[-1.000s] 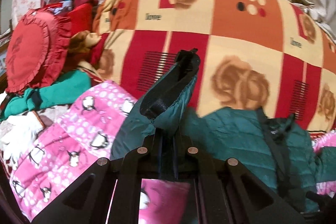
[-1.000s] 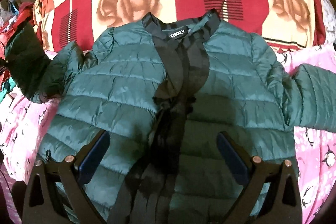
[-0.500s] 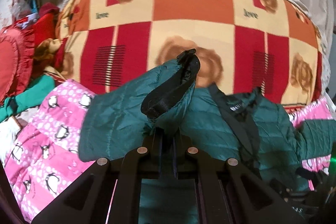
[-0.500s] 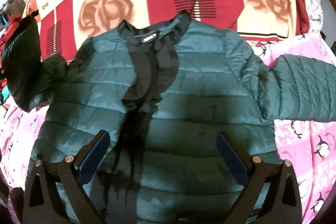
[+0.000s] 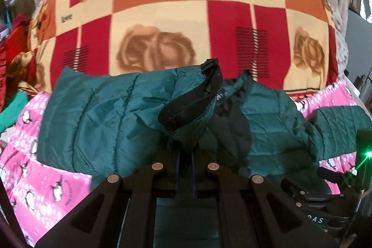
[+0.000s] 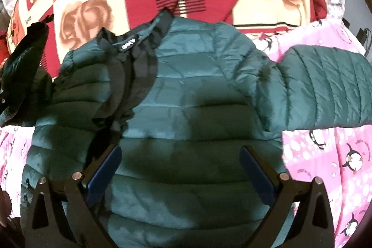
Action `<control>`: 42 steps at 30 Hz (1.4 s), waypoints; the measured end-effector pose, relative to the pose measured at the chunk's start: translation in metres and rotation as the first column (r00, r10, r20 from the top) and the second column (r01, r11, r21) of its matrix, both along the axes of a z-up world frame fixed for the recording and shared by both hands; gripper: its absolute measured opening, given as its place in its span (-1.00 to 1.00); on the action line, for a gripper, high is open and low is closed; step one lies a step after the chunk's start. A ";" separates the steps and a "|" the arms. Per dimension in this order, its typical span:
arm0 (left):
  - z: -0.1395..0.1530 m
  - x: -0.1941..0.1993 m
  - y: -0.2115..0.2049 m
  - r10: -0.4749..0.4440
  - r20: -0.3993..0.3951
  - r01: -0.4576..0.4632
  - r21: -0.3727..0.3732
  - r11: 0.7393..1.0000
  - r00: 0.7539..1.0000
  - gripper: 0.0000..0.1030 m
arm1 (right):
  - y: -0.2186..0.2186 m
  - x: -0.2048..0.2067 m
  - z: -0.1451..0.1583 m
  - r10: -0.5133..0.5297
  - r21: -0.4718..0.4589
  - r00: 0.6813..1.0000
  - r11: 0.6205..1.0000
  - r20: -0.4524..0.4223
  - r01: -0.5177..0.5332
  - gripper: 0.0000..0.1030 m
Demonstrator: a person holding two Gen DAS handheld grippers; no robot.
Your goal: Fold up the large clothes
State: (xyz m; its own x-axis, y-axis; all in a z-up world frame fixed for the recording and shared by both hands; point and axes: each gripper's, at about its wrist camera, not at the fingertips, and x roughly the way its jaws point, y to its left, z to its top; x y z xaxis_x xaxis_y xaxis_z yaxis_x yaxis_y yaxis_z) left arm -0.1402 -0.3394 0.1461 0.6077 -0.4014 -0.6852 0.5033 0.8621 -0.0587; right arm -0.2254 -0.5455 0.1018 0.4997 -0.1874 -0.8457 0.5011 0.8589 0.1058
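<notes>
A rose-patterned blanket [image 5: 162, 15] lies beyond a pink penguin-print sheet [image 6: 325, 166].

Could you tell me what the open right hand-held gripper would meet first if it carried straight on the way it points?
Probably the front of the green quilted puffer jacket, which fills the gap ahead of the right hand-held gripper; how far off is unclear.
</notes>
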 end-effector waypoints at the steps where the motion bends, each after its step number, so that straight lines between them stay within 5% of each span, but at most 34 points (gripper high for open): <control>1: -0.003 -0.001 -0.005 -0.008 -0.008 0.008 0.002 1.000 1.000 -1.00 | -0.002 -0.002 -0.001 -0.006 -0.004 1.000 1.000 -0.003 0.006 0.99; 14: -0.052 -0.016 -0.057 -0.106 -0.119 0.111 0.032 0.993 0.987 -1.00 | -0.044 -0.030 -0.021 -0.105 0.046 0.994 0.993 -0.015 0.106 0.99; 19: -0.063 -0.019 -0.063 -0.172 -0.197 0.169 -0.029 0.985 0.965 -1.00 | -0.054 -0.038 -0.024 -0.147 0.086 0.989 0.985 -0.014 0.148 0.99; 22: -0.059 -0.020 -0.058 -0.208 -0.215 0.190 -0.100 0.977 0.954 -1.00 | -0.057 -0.042 -0.025 -0.169 0.122 0.985 0.978 -0.017 0.170 0.99; 24: -0.051 -0.019 -0.052 -0.242 -0.237 0.214 -0.139 0.967 0.941 -0.75 | -0.057 -0.045 -0.022 -0.180 0.127 0.984 0.975 -0.012 0.180 0.99; 28: -0.026 -0.021 -0.030 -0.241 -0.203 0.215 -0.139 0.967 0.949 -0.72 | -0.056 -0.044 -0.016 -0.186 0.176 0.982 0.968 0.021 0.179 0.99; 34: 0.000 -0.007 0.031 -0.168 -0.165 0.145 -0.139 0.980 0.972 -0.71 | -0.045 -0.022 -0.016 -0.164 0.302 0.984 0.943 0.067 0.137 1.00; 42: 0.001 0.035 0.106 0.041 -0.122 -0.054 -0.110 0.993 0.992 -0.71 | -0.012 0.042 -0.033 -0.059 0.306 0.996 0.951 0.062 0.038 0.94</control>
State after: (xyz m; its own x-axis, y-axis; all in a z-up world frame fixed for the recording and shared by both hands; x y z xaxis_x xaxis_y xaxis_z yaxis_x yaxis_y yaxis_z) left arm -0.1051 -0.2330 0.1475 0.5446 -0.4527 -0.7060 0.4456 0.8693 -0.2137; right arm -0.1829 -0.5572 0.0692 0.5557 0.0485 -0.8299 0.5234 0.7553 0.3946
